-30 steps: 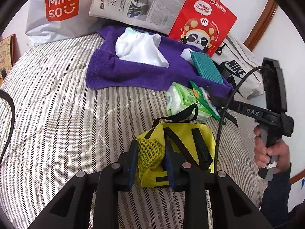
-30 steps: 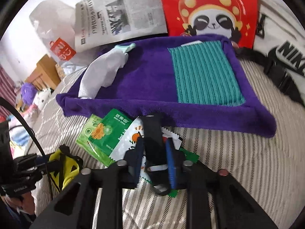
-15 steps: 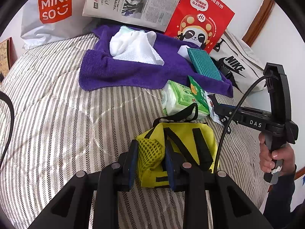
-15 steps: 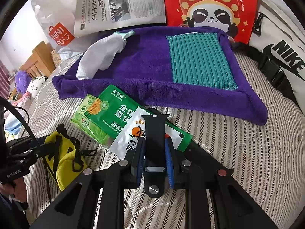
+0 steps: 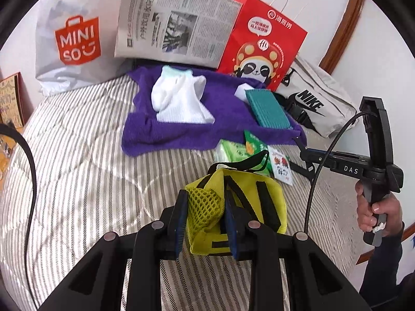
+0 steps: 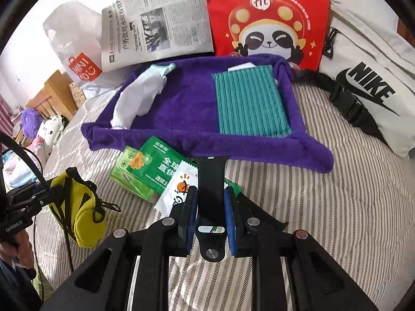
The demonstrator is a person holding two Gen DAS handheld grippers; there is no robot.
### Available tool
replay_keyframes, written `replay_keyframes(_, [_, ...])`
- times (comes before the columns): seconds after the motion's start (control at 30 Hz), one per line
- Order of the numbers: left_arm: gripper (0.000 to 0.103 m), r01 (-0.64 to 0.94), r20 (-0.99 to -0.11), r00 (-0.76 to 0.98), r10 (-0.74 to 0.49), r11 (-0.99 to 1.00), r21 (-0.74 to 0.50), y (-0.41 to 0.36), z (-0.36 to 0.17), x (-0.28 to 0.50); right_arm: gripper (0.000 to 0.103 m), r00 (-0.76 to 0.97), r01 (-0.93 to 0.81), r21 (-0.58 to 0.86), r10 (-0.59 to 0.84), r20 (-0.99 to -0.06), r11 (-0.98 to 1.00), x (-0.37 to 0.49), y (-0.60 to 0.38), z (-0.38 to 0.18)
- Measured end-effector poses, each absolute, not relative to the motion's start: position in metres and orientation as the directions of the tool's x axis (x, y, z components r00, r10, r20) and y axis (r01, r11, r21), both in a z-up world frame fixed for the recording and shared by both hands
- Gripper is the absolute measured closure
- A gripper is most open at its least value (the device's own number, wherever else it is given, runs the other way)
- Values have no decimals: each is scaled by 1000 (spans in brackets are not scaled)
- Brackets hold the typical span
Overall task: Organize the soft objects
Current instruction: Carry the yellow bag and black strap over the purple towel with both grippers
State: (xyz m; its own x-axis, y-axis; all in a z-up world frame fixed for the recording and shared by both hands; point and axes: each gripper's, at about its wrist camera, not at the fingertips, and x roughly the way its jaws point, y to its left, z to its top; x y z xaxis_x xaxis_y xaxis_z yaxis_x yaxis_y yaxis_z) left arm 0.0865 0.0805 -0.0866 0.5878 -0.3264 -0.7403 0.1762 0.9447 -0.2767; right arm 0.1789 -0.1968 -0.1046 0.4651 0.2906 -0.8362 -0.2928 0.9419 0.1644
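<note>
Your left gripper is clamped on the mesh corner of a yellow pouch with black straps, holding it over the striped bedcover at the near side of the scene. Your right gripper is clenched on a black watch strap, its free end pointing away toward the purple towel. On its handle you can read "DAS" in the left view; the other handle reads "GenRobot.AI".

Between the pouch and the towel lie a green tissue pack and a green sachet printed in Chinese characters, with a white sachet just beside the strap. On the towel sit a crumpled white cloth to the left and a teal ribbed cloth to the right.

Along the far wall, left to right: a white "MINISO" bag, a Chinese-language newspaper, a red paper bag with a panda and "Hi", and a white "NIKE" bag.
</note>
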Motion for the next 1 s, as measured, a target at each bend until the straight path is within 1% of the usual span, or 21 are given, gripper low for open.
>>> replay_keyframes(0.23, [78, 183, -726, 601, -334, 942, -282, 82, -72, 90, 83, 476, -299, 175, 306, -825, 938, 183, -197, -85])
replay_keyframes(0.53, [78, 187, -714, 607, -349, 936, -298, 80, -59, 119, 83, 483, -296, 184, 313, -818, 937, 202, -195, -70])
replay_keyframes(0.83, [78, 209, -703, 610, -366, 930, -303, 70, -50, 174, 83, 494, -277, 184, 304, -815, 943, 235, -201, -61])
replay_keyframes(1.0, [78, 228, -710, 594, -378, 926, -302, 64, -54, 211, 83, 502, -264, 181, 295, -813, 947, 252, -206, -57])
